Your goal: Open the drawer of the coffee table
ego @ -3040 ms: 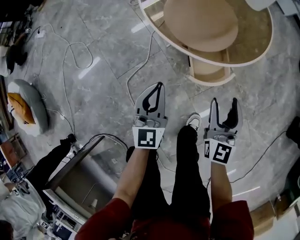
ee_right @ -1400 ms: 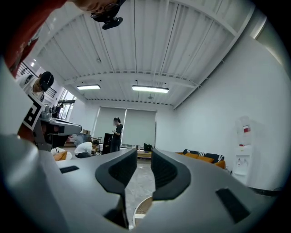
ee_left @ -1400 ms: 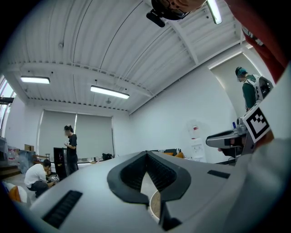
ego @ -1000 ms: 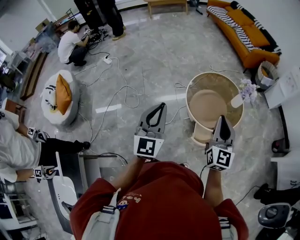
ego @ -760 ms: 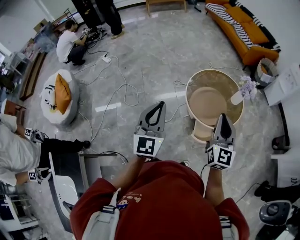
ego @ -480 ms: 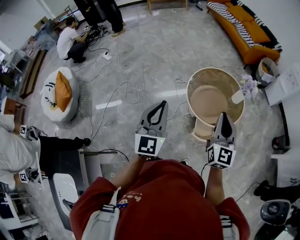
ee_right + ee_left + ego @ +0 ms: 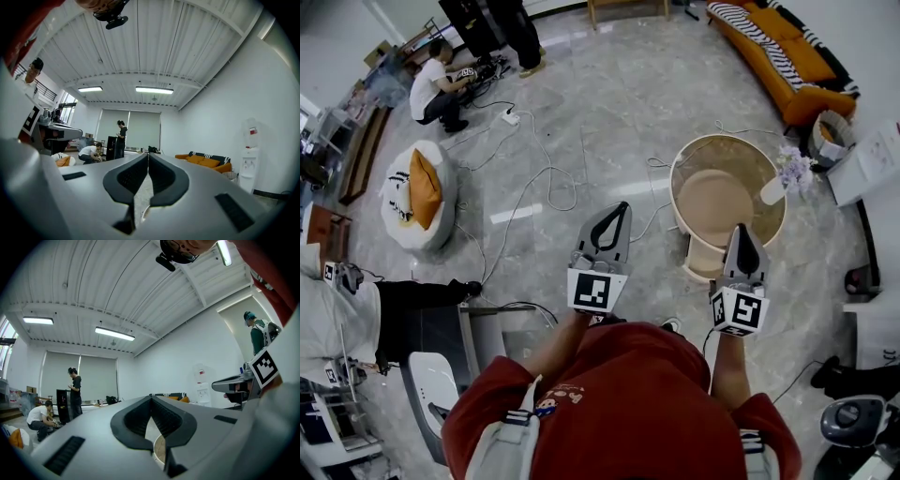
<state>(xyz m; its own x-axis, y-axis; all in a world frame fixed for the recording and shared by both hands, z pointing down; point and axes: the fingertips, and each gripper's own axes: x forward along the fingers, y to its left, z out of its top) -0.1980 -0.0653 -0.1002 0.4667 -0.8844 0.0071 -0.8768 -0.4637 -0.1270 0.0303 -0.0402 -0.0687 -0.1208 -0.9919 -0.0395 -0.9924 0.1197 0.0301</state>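
Grey marble floor point(image 7: 609, 103), open room. Round coffee table point(image 7: 712, 202) far right, just beyond right gripper point(image 7: 742, 230); drawer point(image 7: 703, 262) under top, near side. Left gripper point(image 7: 621, 208) and right gripper both pressed together, empty. Drawer likely light, rigid, sliding: pinch front edge, pull straight.

The grey marble floor point(image 7: 609, 103) carried the round coffee table point(image 7: 712, 202) at about 2 o'clock, an orange sofa point(image 7: 787, 56) toward 1 o'clock, a white beanbag point(image 7: 398, 206) at 9 o'clock, and white cables point(image 7: 539, 183) trailing toward 11 o'clock.
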